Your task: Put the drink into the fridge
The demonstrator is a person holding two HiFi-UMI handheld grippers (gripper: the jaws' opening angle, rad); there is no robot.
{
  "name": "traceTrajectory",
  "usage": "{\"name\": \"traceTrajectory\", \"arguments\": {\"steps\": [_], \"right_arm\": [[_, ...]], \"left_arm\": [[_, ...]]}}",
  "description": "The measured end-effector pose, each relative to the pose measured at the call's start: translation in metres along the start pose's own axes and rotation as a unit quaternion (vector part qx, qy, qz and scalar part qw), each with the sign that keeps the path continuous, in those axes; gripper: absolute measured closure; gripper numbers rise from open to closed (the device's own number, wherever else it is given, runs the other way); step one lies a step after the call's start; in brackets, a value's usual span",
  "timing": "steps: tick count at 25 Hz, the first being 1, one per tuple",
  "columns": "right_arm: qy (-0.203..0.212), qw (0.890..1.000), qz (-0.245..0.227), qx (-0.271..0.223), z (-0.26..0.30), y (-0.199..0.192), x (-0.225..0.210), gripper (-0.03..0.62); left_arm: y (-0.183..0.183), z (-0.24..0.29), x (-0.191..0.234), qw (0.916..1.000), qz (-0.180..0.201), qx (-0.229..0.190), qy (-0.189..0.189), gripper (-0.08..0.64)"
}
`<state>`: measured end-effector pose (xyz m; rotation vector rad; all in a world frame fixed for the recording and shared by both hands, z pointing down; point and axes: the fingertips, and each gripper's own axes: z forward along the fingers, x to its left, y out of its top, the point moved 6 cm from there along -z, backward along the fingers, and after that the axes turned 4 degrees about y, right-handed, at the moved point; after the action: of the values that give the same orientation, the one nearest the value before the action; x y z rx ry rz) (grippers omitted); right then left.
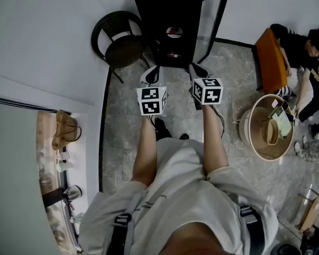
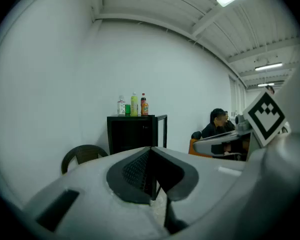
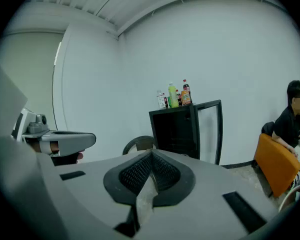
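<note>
The black fridge (image 1: 173, 15) stands against the far wall with its glass door (image 1: 210, 20) swung open to the right. Several drink bottles (image 2: 134, 105) stand on its top, also seen as bottles (image 3: 175, 96) in the right gripper view. A small item (image 1: 174, 32) lies on a shelf inside. Both grippers point at the fridge from about a metre away. My left gripper (image 1: 151, 74) is shut with nothing between its jaws, tips meeting (image 2: 151, 151). My right gripper (image 1: 198, 70) is likewise shut and empty (image 3: 151, 155).
A black wicker chair (image 1: 119, 44) stands just left of the fridge. An orange chair (image 1: 271, 60) with a seated person (image 1: 303, 47) is at the right, and a round basket (image 1: 266, 126) holding a hat is nearer. A shelf with a woven bag (image 1: 64, 129) is at the left.
</note>
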<state>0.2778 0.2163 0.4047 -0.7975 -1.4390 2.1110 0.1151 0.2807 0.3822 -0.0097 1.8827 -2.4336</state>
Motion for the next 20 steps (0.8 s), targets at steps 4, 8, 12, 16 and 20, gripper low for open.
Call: {"name": "traceTrajectory", "arguments": {"steps": [4, 8, 12, 16, 20], "right_arm": [[-0.026, 1.000, 0.009, -0.002, 0.005, 0.006, -0.002, 0.588], [-0.038, 0.999, 0.009, -0.005, 0.012, 0.015, -0.001, 0.588], [-0.041, 0.999, 0.014, -0.006, 0.034, 0.017, 0.001, 0.588], [-0.002, 0.995, 0.067, -0.071, 0.058, 0.031, 0.003, 0.588], [0.009, 0.992, 0.068, -0.107, 0.092, 0.046, 0.026, 0.588]], "left_arm": [[0.015, 0.013, 0.008, 0.9996, 0.021, 0.002, -0.018, 0.551], [0.023, 0.021, 0.019, 0.9997, 0.011, -0.001, -0.022, 0.551], [0.020, 0.037, 0.035, 0.9989, -0.013, 0.001, -0.045, 0.551], [0.018, 0.057, 0.059, 0.9973, -0.017, -0.001, -0.072, 0.551], [0.025, 0.085, 0.111, 0.9959, -0.019, 0.000, -0.088, 0.551]]}}
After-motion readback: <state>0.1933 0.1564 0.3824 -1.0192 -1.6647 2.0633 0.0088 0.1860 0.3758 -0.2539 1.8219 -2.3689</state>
